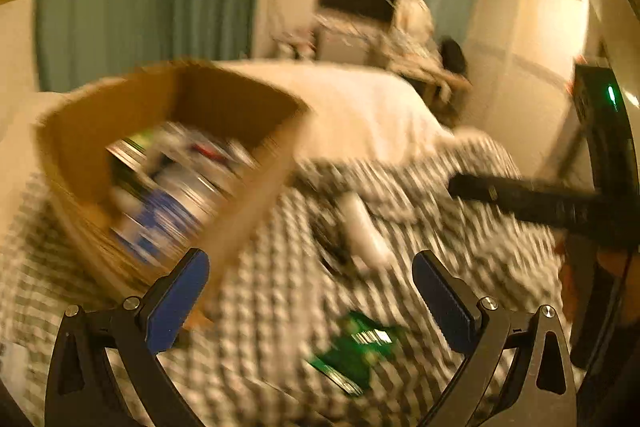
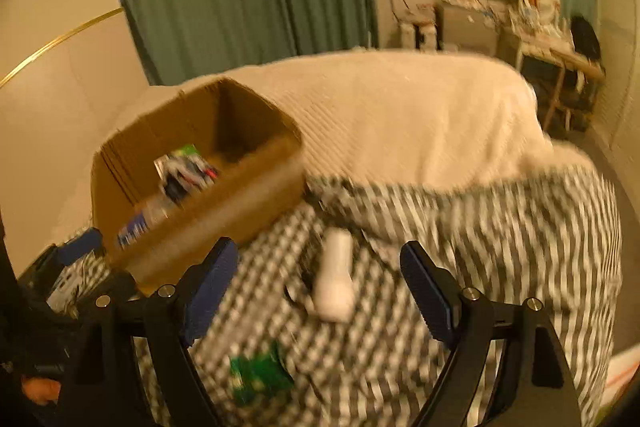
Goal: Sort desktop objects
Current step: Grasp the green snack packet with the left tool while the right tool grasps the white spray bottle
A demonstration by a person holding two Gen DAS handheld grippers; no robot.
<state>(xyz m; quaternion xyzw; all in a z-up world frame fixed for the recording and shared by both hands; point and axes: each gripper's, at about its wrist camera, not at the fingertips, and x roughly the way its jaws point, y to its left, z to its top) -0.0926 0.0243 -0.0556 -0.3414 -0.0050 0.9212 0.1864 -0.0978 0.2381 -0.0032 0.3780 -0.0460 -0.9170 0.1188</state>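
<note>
A brown cardboard box (image 1: 248,203) with several packets inside stands on the checked cloth, up left of my left gripper (image 1: 310,273), which is open and empty. A white tube (image 1: 366,231) lies ahead between its fingers, and a green packet (image 1: 354,349) lies close below. In the right wrist view my right gripper (image 2: 318,263) is open and empty above the white tube (image 2: 334,277). The green packet (image 2: 260,375) lies below left, and the box (image 2: 224,195) sits at upper left. Both views are blurred.
The checked cloth (image 2: 500,247) covers the near bed, with a white blanket (image 2: 400,115) behind it. The right gripper's arm (image 1: 540,201) crosses the right of the left view. Green curtains, a TV and a cluttered desk (image 2: 560,47) stand beyond.
</note>
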